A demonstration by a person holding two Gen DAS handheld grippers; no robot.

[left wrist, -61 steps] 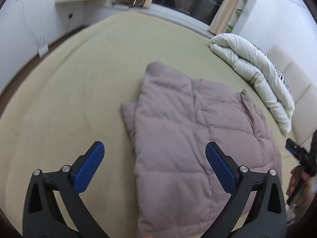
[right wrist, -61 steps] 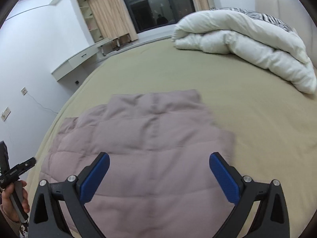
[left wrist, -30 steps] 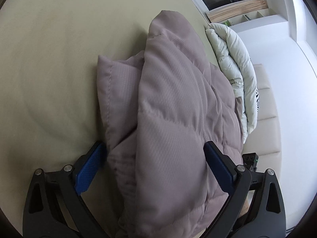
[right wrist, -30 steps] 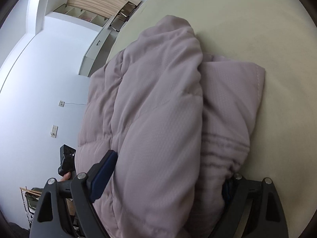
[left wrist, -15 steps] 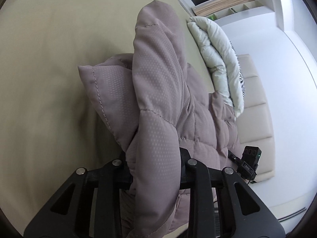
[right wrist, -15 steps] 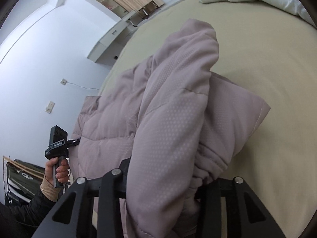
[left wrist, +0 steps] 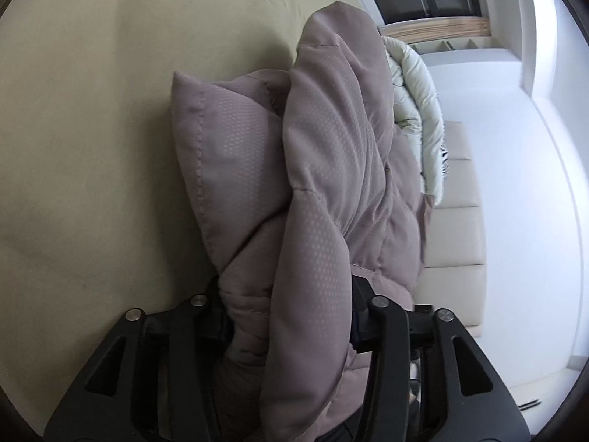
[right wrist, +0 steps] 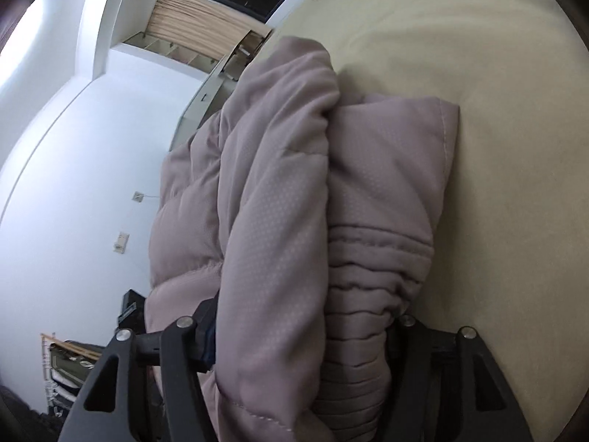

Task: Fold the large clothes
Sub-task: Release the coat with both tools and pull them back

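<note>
A puffy mauve down jacket (left wrist: pixel 331 147) is bunched into thick folds over the olive bed (left wrist: pixel 92 110). My left gripper (left wrist: pixel 285 316) has a fat roll of the jacket filling the gap between its black fingers; its jaws are opening while the fabric still bulges against both pads. In the right wrist view the same jacket (right wrist: pixel 279 184) is gathered with its ribbed cuff section on the right. My right gripper (right wrist: pixel 302 331) holds that bundle, jaws also opening and the padding pressed against both sides. The blue pads are mostly hidden by fabric.
A white duvet (left wrist: pixel 419 103) lies heaped at the head of the bed by the beige padded headboard (left wrist: pixel 456 221). Past the bed edge stand a white wall with sockets (right wrist: pixel 121 243), a desk (right wrist: pixel 206 92) and curtains (right wrist: pixel 198 22). Olive bedsheet (right wrist: pixel 497 110) spreads to the right.
Both grippers closed on the jacket's edge, then widened a little. They carried the gathered fabric across the bed, and both views have tilted.
</note>
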